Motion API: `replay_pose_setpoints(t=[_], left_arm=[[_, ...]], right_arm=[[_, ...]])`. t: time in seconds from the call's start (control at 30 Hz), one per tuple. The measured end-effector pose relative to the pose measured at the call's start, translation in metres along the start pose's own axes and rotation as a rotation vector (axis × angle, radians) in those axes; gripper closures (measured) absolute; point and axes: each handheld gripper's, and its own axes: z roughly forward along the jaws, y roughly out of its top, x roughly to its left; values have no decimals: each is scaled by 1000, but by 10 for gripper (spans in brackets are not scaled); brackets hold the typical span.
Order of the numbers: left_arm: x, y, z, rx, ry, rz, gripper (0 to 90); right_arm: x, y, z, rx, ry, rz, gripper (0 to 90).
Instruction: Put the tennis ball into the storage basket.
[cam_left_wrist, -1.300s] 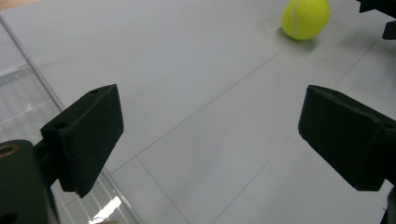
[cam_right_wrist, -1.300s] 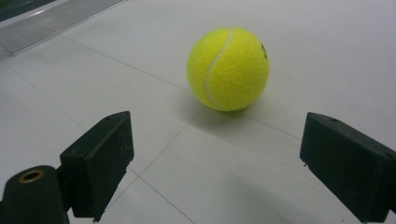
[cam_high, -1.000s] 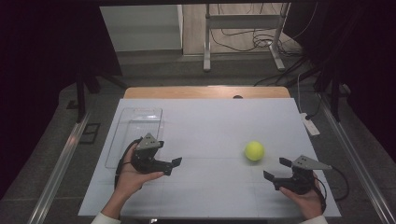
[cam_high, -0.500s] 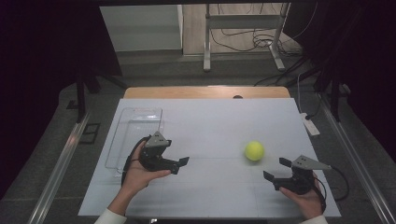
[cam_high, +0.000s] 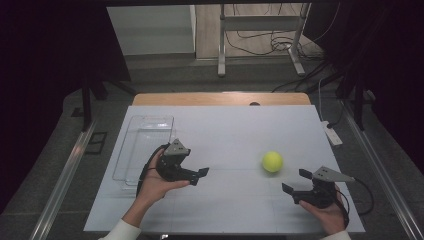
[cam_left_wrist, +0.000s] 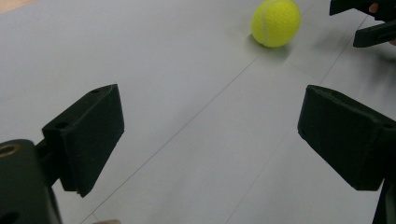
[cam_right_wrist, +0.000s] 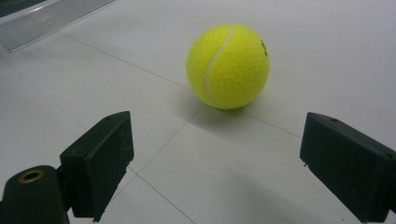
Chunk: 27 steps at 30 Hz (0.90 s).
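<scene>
A fuzzy yellow tennis ball (cam_high: 272, 161) sits on the white counter (cam_high: 235, 125), a bit right of the middle. The right tongs (cam_high: 297, 181) are near it, wide apart and holding nothing, with the ball just ahead of the gap in the right gripper view (cam_right_wrist: 228, 66). The left tongs (cam_high: 199, 176) are also wide and hold nothing, well apart from the ball, which looks small and far off in the left gripper view (cam_left_wrist: 275, 22). This looks like the reaching step, before any grab. Next, I think the right tongs need to slide forward until the ball sits between the two black jaws, then squeeze gently, since a round ball can roll away if bumped. A clear plastic tray (cam_high: 144, 150) lies at the left side, just beside the left hand (cam_high: 155, 181), and may be where the ball goes. Nothing lies between the right tongs and the ball.
</scene>
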Motion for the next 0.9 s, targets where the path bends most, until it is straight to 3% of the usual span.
replay_pose_setpoints(t=[0.9], left_arm=[[-11,33,36,41,-54,29,84]], right_arm=[[-1,-1,1,4,3,0,100]])
